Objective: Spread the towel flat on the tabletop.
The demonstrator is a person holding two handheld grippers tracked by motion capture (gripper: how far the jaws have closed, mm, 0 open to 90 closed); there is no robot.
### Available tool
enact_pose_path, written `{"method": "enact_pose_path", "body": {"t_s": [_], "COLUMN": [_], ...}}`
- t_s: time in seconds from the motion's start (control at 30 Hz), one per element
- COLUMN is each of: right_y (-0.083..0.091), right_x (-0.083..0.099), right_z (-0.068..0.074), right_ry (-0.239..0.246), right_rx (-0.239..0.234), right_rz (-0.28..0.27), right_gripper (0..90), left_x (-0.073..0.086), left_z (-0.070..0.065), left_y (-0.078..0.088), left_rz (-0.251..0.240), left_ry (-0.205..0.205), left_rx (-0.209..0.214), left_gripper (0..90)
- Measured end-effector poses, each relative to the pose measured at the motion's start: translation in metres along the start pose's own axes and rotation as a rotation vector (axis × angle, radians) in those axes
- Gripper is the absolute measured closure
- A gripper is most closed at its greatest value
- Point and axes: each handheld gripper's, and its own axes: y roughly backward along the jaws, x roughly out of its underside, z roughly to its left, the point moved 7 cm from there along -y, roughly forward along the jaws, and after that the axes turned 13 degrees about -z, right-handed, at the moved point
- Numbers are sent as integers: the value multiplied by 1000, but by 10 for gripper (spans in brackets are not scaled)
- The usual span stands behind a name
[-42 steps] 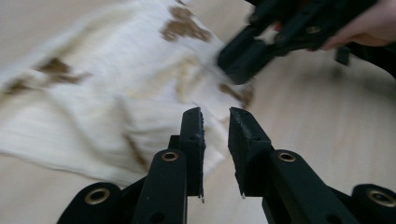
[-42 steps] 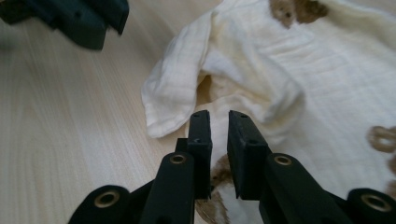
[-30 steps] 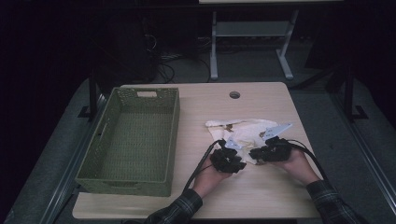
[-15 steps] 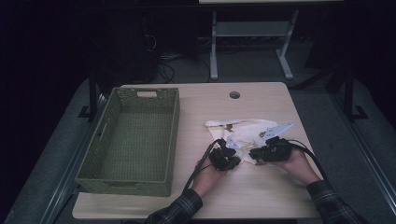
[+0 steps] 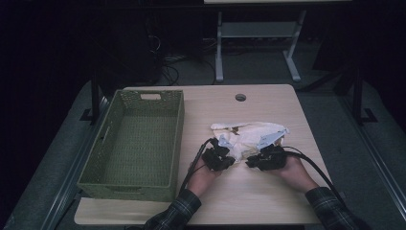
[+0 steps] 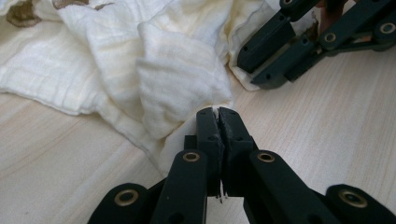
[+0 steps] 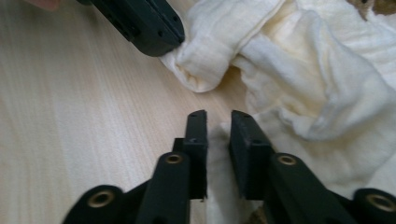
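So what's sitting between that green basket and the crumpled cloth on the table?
In the high view, nothing: bare wooden table separates the green basket from the cream cloth; the left gripper meets the cloth's near edge, closer to the person.

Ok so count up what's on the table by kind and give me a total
Cream cloth: 1
Green woven basket: 1
Black grippers, left and right: 2
Total: 4
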Motion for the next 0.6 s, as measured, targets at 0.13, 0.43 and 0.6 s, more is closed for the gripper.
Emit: {"method": "enact_pose_path", "body": {"t_s": [0.13,0.43,0.6], "right_y": [4,42,63], "right_x": [2,9,19], "right_z": [-1,-6,-4], "right_ry": [23,-22,-39], "right_rx": [16,11,11], "right_rz": [12,-45,-65], "right_gripper": [867,876,876], "left_x": [-1,-9,-5], "left_z": [1,2,-3], "left_y": [6,36,49], "left_rz": [-7,-70,-78], "left_ry": [8,42,52], "left_rx": [-3,-37,-50], "left_gripper": [876,877,879]}}
